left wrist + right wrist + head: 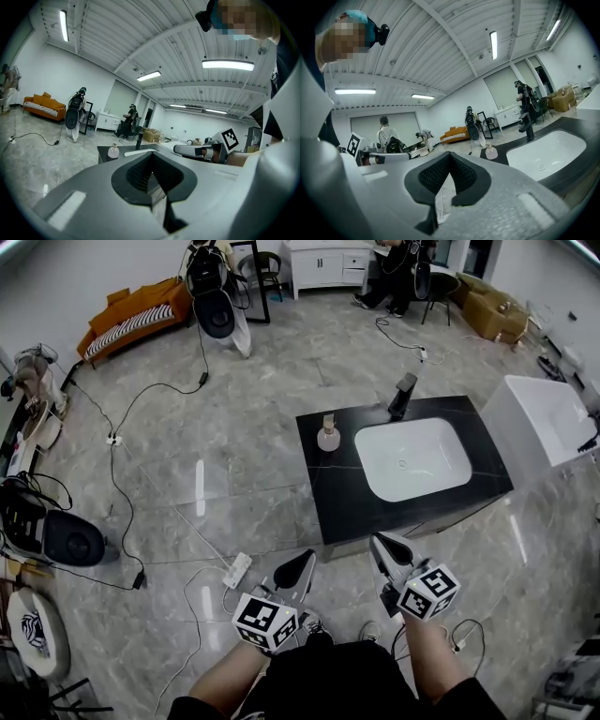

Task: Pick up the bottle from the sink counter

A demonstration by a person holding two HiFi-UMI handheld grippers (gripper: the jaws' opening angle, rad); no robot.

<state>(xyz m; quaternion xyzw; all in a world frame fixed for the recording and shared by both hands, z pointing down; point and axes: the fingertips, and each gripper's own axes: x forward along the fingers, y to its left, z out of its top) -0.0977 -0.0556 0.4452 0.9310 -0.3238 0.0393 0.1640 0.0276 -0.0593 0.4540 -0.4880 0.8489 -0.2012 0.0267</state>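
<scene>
Grey grippers [305,561] [382,545], black top [361,679]

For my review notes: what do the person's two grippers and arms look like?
The left gripper and right gripper have light grey shells tapering to pointed jaws lined with black ribbed pads. Each carries a white cube printed with black square markers. The person wears black clothing; the forearms are unsleeved.

Grey marble floor [281,399], orange sofa [131,317] by white wall [56,282], strip lights [228,64] on ribbed ceiling [117,33]
</scene>
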